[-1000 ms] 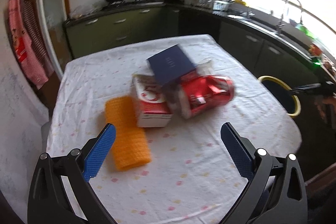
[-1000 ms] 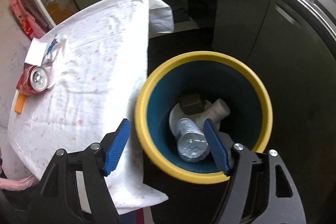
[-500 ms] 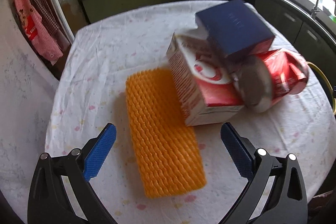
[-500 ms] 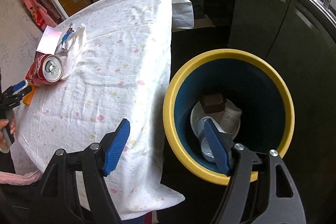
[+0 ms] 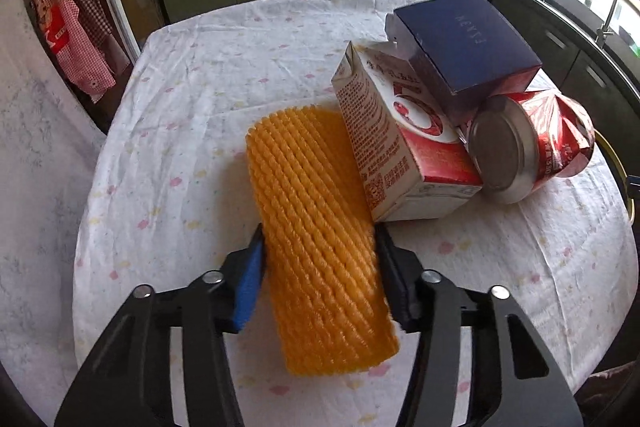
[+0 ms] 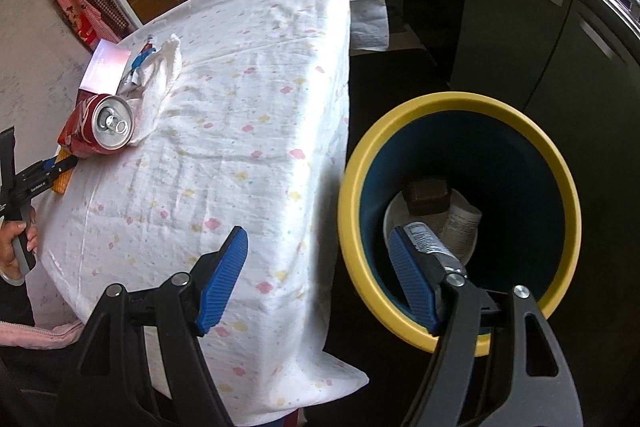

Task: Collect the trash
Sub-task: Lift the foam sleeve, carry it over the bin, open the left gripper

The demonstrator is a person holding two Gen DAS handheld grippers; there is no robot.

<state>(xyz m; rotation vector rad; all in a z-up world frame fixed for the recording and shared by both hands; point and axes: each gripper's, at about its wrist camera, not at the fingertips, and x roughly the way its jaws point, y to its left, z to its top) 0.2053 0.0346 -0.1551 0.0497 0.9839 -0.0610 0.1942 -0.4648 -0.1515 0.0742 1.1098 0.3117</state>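
Fingers (image 6: pixel 412 287) spread beside yellow-rimmed bin (image 6: pixel 460 107) holding bottle (image 6: pixel 430 241), brown box (image 6: pixel 426 195).

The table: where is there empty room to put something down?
The table is bare from the red can across to the edge by the yellow bin. It is also bare on the foam net's other side. The carton, blue box and can crowd together.

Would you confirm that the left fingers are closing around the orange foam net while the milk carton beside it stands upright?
Not quite: in the left wrist view the milk carton lies on its side, not upright. The rest holds: the left gripper is closing its fingers on the orange foam net beside it.
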